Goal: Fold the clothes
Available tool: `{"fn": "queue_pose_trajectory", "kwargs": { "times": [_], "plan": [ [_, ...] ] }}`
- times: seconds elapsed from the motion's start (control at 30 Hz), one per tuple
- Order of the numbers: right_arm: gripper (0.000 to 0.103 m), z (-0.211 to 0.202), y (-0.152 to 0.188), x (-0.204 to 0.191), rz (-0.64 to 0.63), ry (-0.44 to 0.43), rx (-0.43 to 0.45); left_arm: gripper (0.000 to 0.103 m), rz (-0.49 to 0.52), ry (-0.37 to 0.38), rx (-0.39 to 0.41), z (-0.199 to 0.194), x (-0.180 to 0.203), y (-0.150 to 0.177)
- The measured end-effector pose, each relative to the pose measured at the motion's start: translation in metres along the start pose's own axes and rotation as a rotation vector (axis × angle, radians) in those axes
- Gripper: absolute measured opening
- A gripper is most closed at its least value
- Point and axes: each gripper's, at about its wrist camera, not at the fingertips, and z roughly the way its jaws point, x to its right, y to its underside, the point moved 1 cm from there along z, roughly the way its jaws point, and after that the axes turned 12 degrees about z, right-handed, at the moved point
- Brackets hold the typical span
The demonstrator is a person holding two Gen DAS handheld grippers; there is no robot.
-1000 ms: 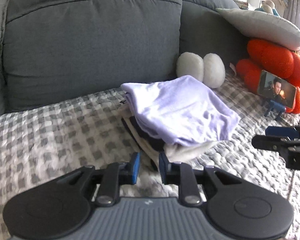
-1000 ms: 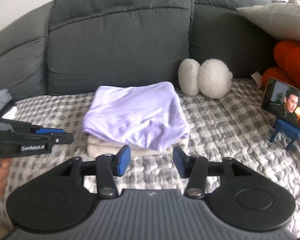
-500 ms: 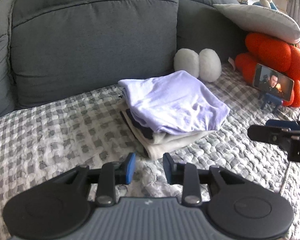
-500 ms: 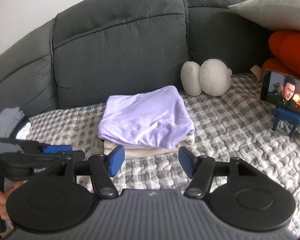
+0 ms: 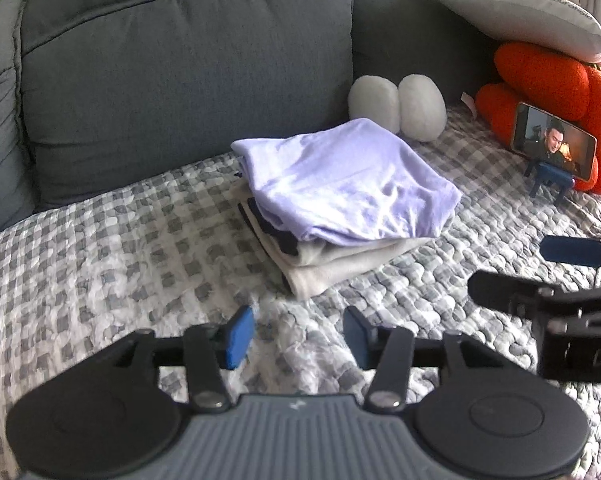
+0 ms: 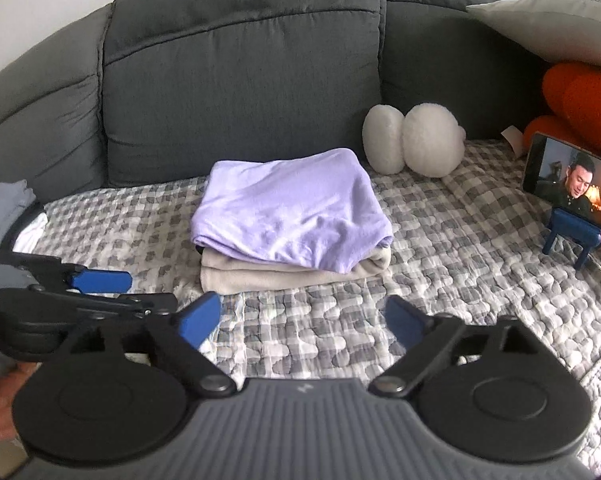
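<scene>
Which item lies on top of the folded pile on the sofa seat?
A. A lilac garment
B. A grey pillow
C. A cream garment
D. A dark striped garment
A: in both wrist views the lilac garment covers the top of the pile, with the cream garment folded beneath it and a dark striped layer showing only at the pile's edge.

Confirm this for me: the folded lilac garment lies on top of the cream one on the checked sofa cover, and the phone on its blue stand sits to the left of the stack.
One detail is off. The phone on its blue stand sits to the right of the stack, as the right wrist view shows. The lilac garment does lie on top of the cream one on the checked sofa cover.
</scene>
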Motion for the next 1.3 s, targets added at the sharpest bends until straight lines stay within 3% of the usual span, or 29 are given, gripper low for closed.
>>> {"fn": "queue_pose_trajectory", "kwargs": {
  "times": [0.23,0.3,0.37,0.43,0.57,1.3],
  "plan": [
    [0.103,-0.0003,-0.0003,-0.0015,-0.005,-0.002,0.003,0.062,0.005,-0.031,-0.01,-0.0007,0.0011,0.0009],
    [0.103,-0.0002,-0.0001,-0.0016,-0.006,0.0,0.001,0.067,0.0,-0.036,-0.016,0.0002,0.0005,0.0015],
    [0.103,0.0001,0.0001,-0.0018,-0.006,0.002,-0.001,0.084,0.004,-0.048,-0.019,0.001,0.0013,0.0021],
    [0.103,0.0006,0.0004,-0.0016,-0.004,0.005,-0.004,0.091,0.015,-0.059,-0.018,0.001,0.0029,0.0027],
    [0.103,0.002,0.0009,-0.0003,0.01,0.01,-0.014,0.098,0.028,-0.093,-0.021,0.0003,0.0049,0.0034],
    [0.103,0.0057,-0.0008,0.0038,0.06,0.02,-0.038,0.1,-0.022,-0.142,-0.038,0.0021,0.0058,0.0052]
  ]
}}
